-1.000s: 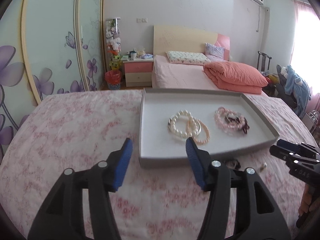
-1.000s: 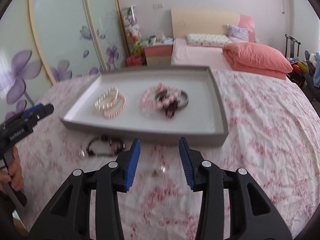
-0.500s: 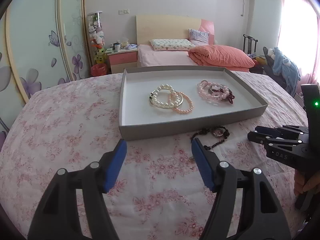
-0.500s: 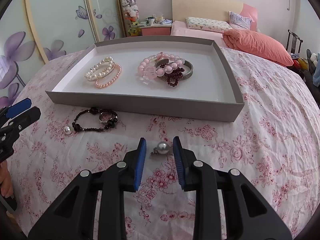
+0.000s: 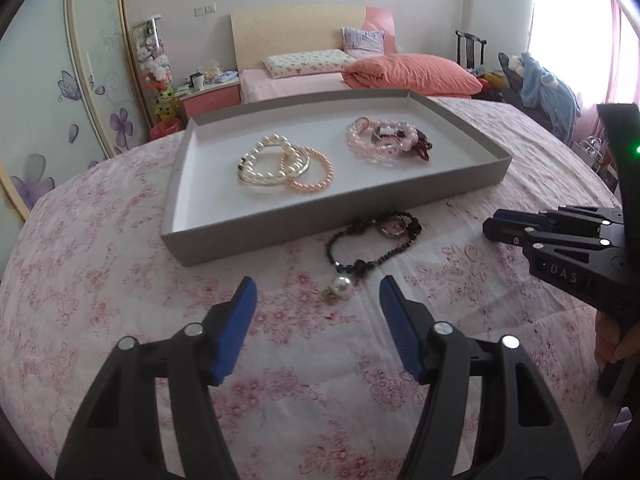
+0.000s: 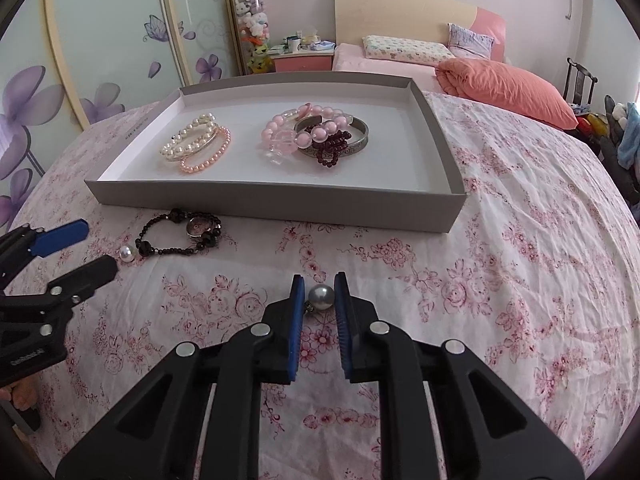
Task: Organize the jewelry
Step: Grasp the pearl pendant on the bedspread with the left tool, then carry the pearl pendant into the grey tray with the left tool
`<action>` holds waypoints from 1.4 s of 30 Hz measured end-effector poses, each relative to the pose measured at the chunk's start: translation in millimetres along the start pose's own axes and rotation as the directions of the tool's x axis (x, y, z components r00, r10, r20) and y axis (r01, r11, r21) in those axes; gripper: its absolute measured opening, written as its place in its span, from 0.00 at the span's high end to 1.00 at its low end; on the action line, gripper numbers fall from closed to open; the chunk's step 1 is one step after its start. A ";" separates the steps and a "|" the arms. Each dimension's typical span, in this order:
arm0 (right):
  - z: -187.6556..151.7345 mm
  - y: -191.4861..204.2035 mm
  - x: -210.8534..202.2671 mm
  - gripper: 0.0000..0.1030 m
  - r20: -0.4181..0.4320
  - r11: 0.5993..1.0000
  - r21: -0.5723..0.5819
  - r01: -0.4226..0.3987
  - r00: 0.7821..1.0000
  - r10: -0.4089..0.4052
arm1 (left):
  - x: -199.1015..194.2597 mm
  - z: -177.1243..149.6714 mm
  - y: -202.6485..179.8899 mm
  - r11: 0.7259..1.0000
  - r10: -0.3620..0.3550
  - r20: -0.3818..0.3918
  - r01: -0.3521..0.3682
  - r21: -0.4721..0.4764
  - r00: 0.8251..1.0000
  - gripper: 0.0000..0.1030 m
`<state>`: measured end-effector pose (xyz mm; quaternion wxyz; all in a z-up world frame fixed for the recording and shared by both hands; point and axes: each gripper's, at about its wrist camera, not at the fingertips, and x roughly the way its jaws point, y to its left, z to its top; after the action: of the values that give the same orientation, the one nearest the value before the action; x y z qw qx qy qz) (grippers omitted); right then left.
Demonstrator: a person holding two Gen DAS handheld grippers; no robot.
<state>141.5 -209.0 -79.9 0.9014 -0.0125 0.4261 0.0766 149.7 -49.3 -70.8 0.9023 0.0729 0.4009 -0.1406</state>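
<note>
Resting on a pink floral bedspread (image 6: pixel 500 280), a shallow grey tray (image 6: pixel 280 202) is observed in both views. Two groups of jewelry are noted inside it: a white pearl bracelet (image 6: pixel 188 140) overlapped by a peach bead bracelet (image 6: pixel 212 156) on the left, and a pink bead bracelet (image 6: pixel 292 132), a dark red bead bracelet (image 6: pixel 332 148) and a silver bangle (image 6: pixel 356 136) piled together on the right.

Outside the tray, just beside its near wall, a black bead bracelet (image 5: pixel 372 244) with a round charm is laid on the bedspread, and a white pearl (image 5: pixel 342 283) is seen touching its near end. The left gripper (image 5: pixel 316 300) is held low just short of this pearl, its jaws spread wide with nothing between them.

A separate grey pearl pendant (image 6: pixel 321 294) is recorded on the bedspread, apart from the black bracelet. The right gripper (image 6: pixel 319 292) is placed around it, the blue pads (image 6: pixel 297 312) drawn narrow on either side of the pearl; whether the pads actually touch it cannot be told.

Beyond the bedspread, a second bed with an orange duvet (image 6: pixel 508 88), a pink nightstand (image 6: pixel 304 60) and wardrobe doors with purple flowers (image 6: pixel 32 100) are noted. No obstruction between either gripper and the tray is recorded.
</note>
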 end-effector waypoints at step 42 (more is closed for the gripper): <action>1.4 7.6 0.2 0.84 -0.005 0.999 -0.014 -0.044 0.999 0.044 | 13.2 -5.5 23.3 0.995 0.031 -0.061 -0.037 -0.098 0.998 0.84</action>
<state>141.5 -201.3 -78.9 0.8984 -0.0097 0.4278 0.0994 161.5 -28.4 -83.9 0.8947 0.0390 0.4328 -0.1031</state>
